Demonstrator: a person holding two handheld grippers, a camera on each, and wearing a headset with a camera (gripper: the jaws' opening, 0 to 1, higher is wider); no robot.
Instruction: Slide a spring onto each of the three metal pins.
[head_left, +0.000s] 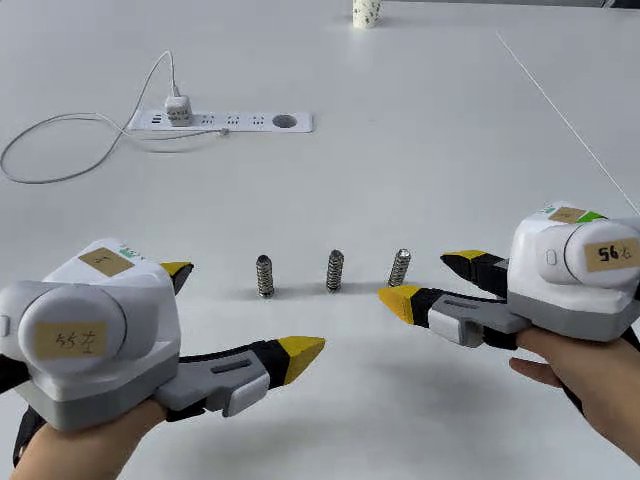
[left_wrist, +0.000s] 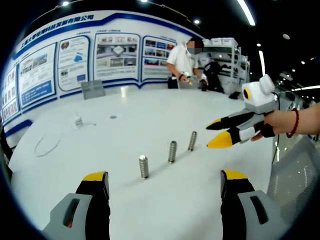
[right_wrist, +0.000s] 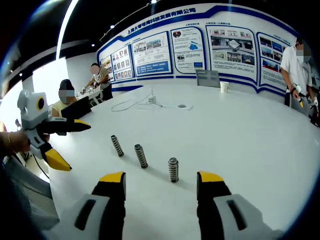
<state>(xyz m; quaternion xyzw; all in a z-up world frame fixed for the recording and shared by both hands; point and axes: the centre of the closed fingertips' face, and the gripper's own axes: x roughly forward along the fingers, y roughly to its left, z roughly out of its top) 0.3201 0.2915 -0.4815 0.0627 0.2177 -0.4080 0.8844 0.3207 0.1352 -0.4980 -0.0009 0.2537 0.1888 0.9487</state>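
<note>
The white counter (head_left: 420, 160) is being used as the work surface, and both tongs are being held low over its near part. The left tongs (head_left: 240, 310) are being kept wide apart with nothing between them. The right tongs (head_left: 428, 279) are likewise being held wide and empty, with one yellow tip just beside the row of pins. A power strip (head_left: 220, 121) is being left well behind, and a paper cup (head_left: 366, 12) is standing at the far edge. Between the tongs, a spring (head_left: 335, 272) is seemingly already being carried by each pin: the left pin (head_left: 264, 261), the middle pin (head_left: 335, 254) and the right pin (head_left: 402, 253), whose spring is leaning. By this judgement the leaning one is being put most at risk. It could be toppled if brushed by the right tongs' near tip, and whether the pins are being held fast to the counter cannot be told.
</note>
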